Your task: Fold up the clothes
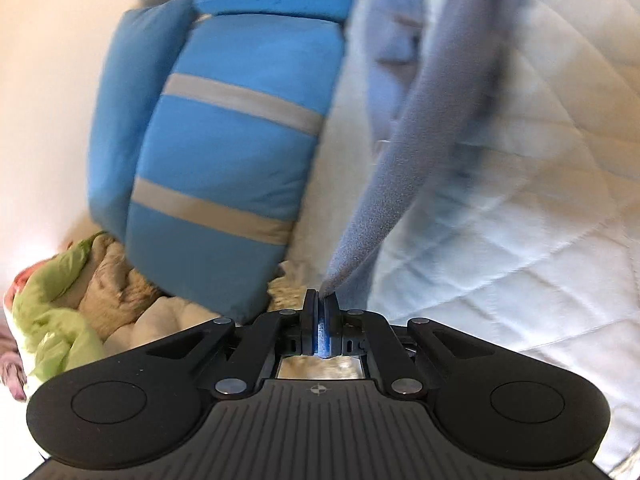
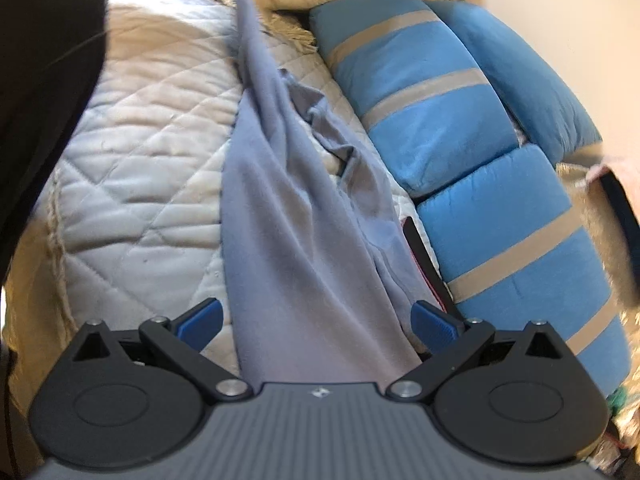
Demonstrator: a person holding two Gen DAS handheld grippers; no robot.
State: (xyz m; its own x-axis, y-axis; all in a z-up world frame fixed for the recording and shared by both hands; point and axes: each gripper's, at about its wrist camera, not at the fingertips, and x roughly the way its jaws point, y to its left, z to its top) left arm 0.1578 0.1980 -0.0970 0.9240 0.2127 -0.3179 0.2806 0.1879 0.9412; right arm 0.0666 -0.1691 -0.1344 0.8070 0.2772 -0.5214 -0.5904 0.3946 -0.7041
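Note:
A grey-blue fleece garment (image 1: 400, 152) stretches in a taut band away from my left gripper (image 1: 320, 294), whose jaws are shut on its tip. In the right wrist view the same garment (image 2: 288, 208) lies lengthwise over the white quilted bedspread (image 2: 152, 128), rumpled along its right side. My right gripper (image 2: 316, 318) stands open just above its near end. The cloth passes between the blue pads (image 2: 200, 318), and neither pad presses on it.
Blue cushions with grey stripes (image 1: 224, 160) (image 2: 440, 120) lie along one side of the garment. Beige blankets (image 1: 116, 280) and a green cloth (image 1: 52, 300) are piled beyond. A black and red object (image 2: 424, 256) sits between garment and cushions. A dark shape (image 2: 44, 80) fills the upper left.

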